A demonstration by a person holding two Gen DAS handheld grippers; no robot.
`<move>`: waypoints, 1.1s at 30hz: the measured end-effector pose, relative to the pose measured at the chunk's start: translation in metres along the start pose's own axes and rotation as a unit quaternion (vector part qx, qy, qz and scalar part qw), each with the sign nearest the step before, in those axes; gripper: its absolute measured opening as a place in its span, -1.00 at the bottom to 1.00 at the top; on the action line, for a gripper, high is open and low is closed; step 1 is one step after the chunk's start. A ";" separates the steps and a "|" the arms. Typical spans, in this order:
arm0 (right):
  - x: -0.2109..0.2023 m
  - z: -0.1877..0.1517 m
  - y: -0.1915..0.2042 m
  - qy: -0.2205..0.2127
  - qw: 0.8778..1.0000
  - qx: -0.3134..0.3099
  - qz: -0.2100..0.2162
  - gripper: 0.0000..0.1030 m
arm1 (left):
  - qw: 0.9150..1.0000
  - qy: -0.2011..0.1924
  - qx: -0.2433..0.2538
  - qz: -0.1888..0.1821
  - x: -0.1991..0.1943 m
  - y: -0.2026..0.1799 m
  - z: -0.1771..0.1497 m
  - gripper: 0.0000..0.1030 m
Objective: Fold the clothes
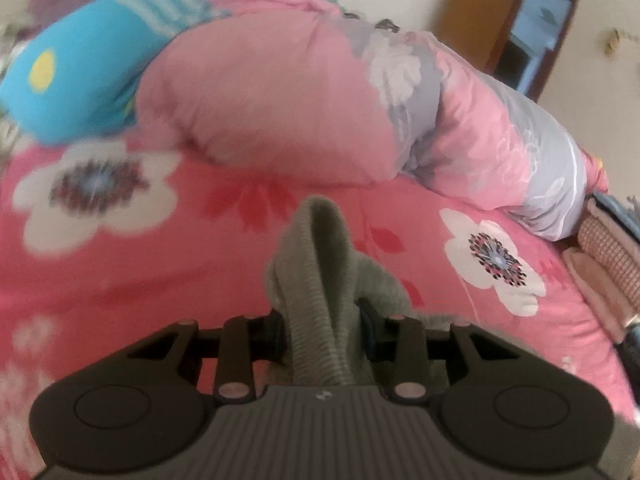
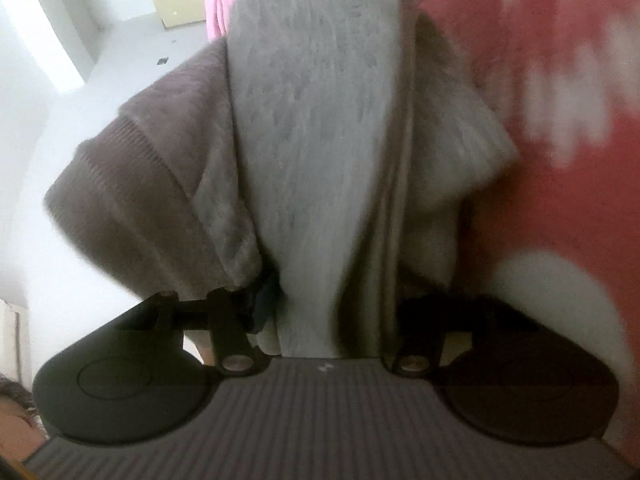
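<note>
A grey knitted garment (image 1: 320, 264) with a ribbed edge is pinched in my left gripper (image 1: 324, 328), bunched up above the pink flowered bedspread (image 1: 120, 280). In the right wrist view the same grey garment (image 2: 312, 120) fills the middle, with a ribbed cuff or hem hanging at the left. My right gripper (image 2: 332, 312) is shut on a fold of it; the fingertips are mostly hidden by cloth.
A rolled pink and grey quilt (image 1: 360, 92) and a blue pillow (image 1: 68, 72) lie at the back of the bed. Folded cloths (image 1: 604, 248) sit at the bed's right edge. A doorway (image 1: 532, 36) is behind. White floor (image 2: 60, 160) shows at the left.
</note>
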State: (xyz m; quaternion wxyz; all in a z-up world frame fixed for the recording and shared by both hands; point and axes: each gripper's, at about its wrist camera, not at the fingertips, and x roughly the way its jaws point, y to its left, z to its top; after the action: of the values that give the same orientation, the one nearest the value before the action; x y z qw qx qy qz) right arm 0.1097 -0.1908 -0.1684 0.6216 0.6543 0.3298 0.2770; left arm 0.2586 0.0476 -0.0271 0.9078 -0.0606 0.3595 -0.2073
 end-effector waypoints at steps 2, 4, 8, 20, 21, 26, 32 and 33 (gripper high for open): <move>0.017 0.008 0.002 0.003 1.000 0.007 0.009 0.04 | 0.999 -0.016 0.026 0.025 0.001 -0.001 0.016 -0.17; 0.033 0.015 0.007 0.009 1.000 -0.001 0.011 0.04 | 0.997 -0.043 0.039 0.051 -0.006 0.001 0.028 0.04; 0.062 0.026 0.018 0.021 0.999 -0.027 0.001 0.04 | 0.990 -0.106 0.025 0.085 -0.036 0.015 0.041 0.45; 0.073 0.023 0.056 0.034 0.991 -0.114 -0.066 0.06 | 0.975 -0.153 -0.156 0.032 -0.136 0.035 -0.028 0.54; 0.072 0.022 0.059 0.032 0.989 -0.122 -0.071 0.05 | 0.974 -0.153 -0.166 0.028 -0.141 0.034 -0.037 0.54; 0.071 0.021 0.068 0.015 0.983 -0.160 -0.089 -0.35 | 0.971 -0.138 -0.192 0.031 -0.157 0.036 -0.077 0.54; 0.055 0.005 0.093 -0.002 0.963 -0.236 -0.127 -0.74 | 0.975 -0.105 -0.193 0.026 -0.150 0.035 -0.101 0.54; 0.049 0.004 0.098 -0.006 0.959 -0.250 -0.136 -0.75 | 0.977 -0.099 -0.189 0.022 -0.148 0.033 -0.104 0.54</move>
State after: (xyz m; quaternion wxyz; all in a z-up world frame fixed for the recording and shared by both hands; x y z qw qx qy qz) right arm 0.1525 -0.1562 -0.0733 0.7990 0.4288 0.3324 0.2594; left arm 0.1022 0.1431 -0.0192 0.9153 -0.2438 0.3016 -0.1085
